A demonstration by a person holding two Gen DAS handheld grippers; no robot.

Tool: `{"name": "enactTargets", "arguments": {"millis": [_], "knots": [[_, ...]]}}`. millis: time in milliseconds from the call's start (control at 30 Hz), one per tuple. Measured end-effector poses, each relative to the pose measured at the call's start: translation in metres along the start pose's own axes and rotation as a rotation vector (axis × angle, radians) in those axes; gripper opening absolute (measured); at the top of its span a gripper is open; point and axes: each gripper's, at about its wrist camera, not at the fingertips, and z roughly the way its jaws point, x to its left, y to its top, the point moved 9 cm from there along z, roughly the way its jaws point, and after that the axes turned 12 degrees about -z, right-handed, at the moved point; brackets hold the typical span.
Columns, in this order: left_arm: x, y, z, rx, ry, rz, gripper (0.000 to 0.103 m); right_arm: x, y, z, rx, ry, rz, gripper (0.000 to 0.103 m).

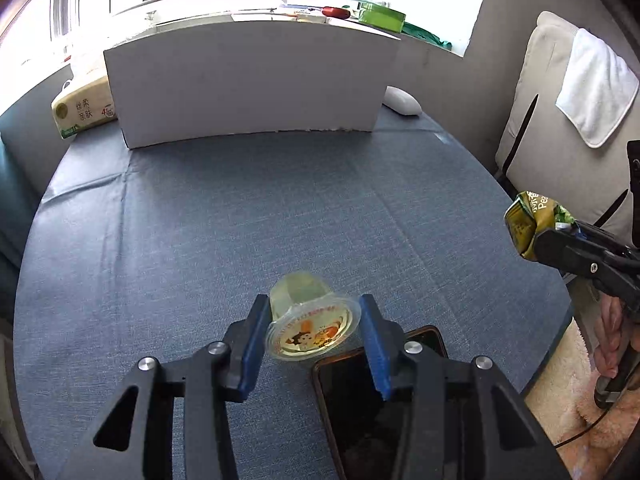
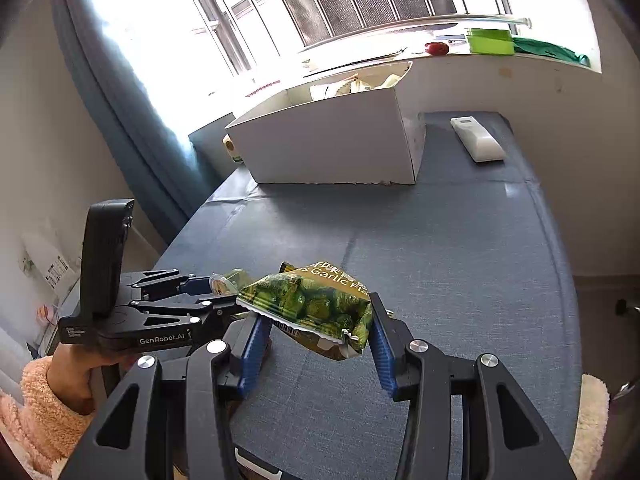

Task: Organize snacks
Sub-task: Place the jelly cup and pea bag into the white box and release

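My left gripper [image 1: 314, 332] is shut on a clear jelly cup [image 1: 310, 318] with a cartoon lid, held on its side above the blue tablecloth [image 1: 240, 220]. My right gripper [image 2: 314, 322] is shut on a green garlic pea snack bag [image 2: 316, 304] and holds it above the table. The bag also shows in the left wrist view [image 1: 532, 220] at the right edge. The left gripper with the cup [image 2: 220, 284] shows at the left of the right wrist view. A white open box [image 1: 248, 80] [image 2: 332, 140] stands at the far side, with several packets inside.
A black phone [image 1: 372, 396] lies under the left gripper. A tissue pack [image 1: 82, 110] sits left of the box and a white remote [image 2: 476, 138] right of it. A chair with a white towel [image 1: 596, 88] stands at the right. The windowsill holds a green box [image 2: 490, 40].
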Motion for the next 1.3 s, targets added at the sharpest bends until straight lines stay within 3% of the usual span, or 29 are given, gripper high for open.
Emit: {"name": "enactTargets", "arguments": {"millis": [100,233,367,500,600,733,800,933,1000,1033,1100,1167,1300], "knots": [[0.001,0.011,-0.018,-0.048,-0.036,-0.008,0.049,0.001,0.003,0.001,-0.008,0.020,0.008,0.051],[0.004,0.049,-0.052,-0.143,-0.061,0.000,0.049,0.000,0.022,0.004,-0.031,0.086,0.046,0.051],[0.008,0.104,-0.086,-0.253,-0.089,0.006,0.049,-0.006,0.065,0.000,-0.078,0.105,0.029,0.051],[0.010,0.173,-0.101,-0.343,-0.092,0.021,0.049,-0.021,0.123,0.002,-0.112,0.069,-0.005,0.051],[0.013,0.226,-0.091,-0.373,-0.082,0.019,0.049,-0.039,0.168,0.016,-0.115,0.047,-0.013,0.051],[0.029,0.283,-0.049,-0.362,-0.063,-0.017,0.049,-0.073,0.217,0.056,-0.071,0.015,-0.008,0.051],[0.036,0.299,-0.026,-0.336,-0.002,-0.004,0.049,-0.089,0.234,0.077,-0.037,-0.019,-0.002,0.051],[0.046,0.313,0.002,-0.296,0.010,-0.038,0.049,-0.111,0.253,0.106,0.004,-0.076,0.000,0.051],[0.053,0.318,0.007,-0.293,0.036,-0.065,0.072,-0.120,0.261,0.117,0.013,-0.086,0.017,0.051],[0.058,0.320,0.010,-0.278,0.052,-0.083,0.103,-0.125,0.263,0.122,0.018,-0.091,0.026,0.051],[0.064,0.322,0.011,-0.275,0.058,-0.096,0.103,-0.132,0.267,0.129,0.023,-0.094,0.049,0.056],[0.068,0.319,0.009,-0.270,0.061,-0.101,0.103,-0.133,0.267,0.133,0.025,-0.072,0.076,0.103],[0.069,0.311,-0.004,-0.286,0.069,-0.097,0.103,-0.122,0.268,0.121,-0.025,-0.067,0.048,0.103]]}}
